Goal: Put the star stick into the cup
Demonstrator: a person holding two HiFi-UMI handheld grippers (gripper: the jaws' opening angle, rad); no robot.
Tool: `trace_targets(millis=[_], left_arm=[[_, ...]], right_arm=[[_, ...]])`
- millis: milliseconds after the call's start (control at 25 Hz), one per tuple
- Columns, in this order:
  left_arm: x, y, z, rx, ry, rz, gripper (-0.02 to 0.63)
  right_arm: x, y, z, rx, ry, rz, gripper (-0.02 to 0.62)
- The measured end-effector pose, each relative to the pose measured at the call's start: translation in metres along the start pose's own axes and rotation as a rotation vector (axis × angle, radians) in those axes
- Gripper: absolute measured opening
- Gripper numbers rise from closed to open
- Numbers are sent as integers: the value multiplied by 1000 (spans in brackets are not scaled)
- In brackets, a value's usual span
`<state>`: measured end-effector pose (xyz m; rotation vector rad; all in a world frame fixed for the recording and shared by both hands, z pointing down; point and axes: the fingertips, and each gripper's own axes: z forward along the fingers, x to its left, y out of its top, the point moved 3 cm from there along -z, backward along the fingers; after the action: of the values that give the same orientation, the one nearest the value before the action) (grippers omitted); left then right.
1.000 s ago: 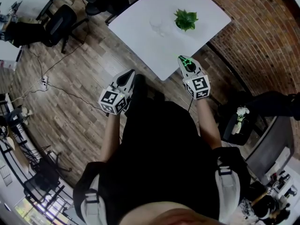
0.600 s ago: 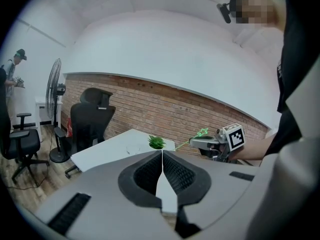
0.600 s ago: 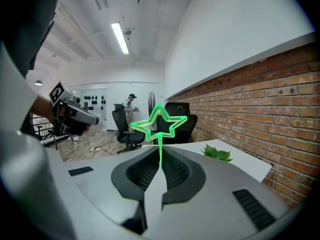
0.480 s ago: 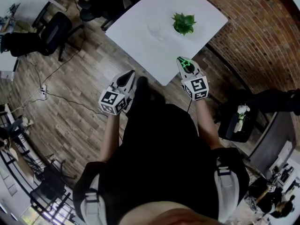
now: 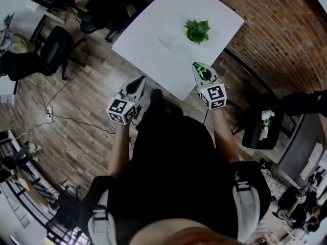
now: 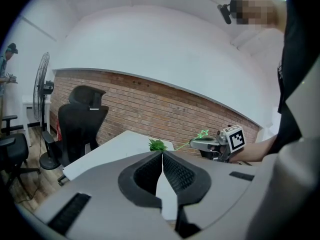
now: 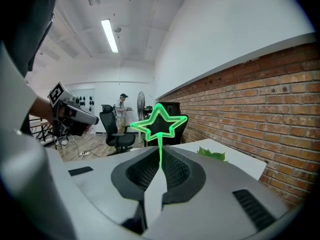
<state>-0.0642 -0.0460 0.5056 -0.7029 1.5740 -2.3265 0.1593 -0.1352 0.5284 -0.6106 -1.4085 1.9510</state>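
A green star stick (image 7: 159, 121) stands up between the jaws of my right gripper (image 7: 161, 160), which is shut on its thin stem. In the head view this right gripper (image 5: 200, 68) hangs at the near edge of the white table (image 5: 153, 55), the star stick (image 5: 203, 71) glowing on its nose. A clear cup (image 5: 167, 39) stands on the table beyond it, left of a small green plant (image 5: 197, 30). My left gripper (image 5: 137, 86) is off the table's near-left corner, above the wooden floor. Its jaws (image 6: 162, 155) are pressed together with nothing between them.
A brick wall (image 5: 286, 29) runs along the table's right side. Black office chairs (image 5: 53, 47) and cables lie on the wooden floor to the left. A dark stool with a white object (image 5: 261, 126) stands to the right. A person (image 7: 121, 104) stands far back by a fan.
The table, cup and plant have slid slightly down and left in the head view. Both grippers keep their places, and the right one keeps its grip on the star stick.
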Motion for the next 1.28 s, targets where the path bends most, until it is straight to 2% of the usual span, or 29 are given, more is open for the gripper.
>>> trace_targets(millis=[520, 1280], left_arm=[[43, 20, 33, 0, -76, 9, 23], [101, 34, 59, 14, -152, 12, 23]], right_arm=[[-17, 17, 33, 6, -75, 0, 11], [-15, 26, 80, 16, -135, 21, 11]])
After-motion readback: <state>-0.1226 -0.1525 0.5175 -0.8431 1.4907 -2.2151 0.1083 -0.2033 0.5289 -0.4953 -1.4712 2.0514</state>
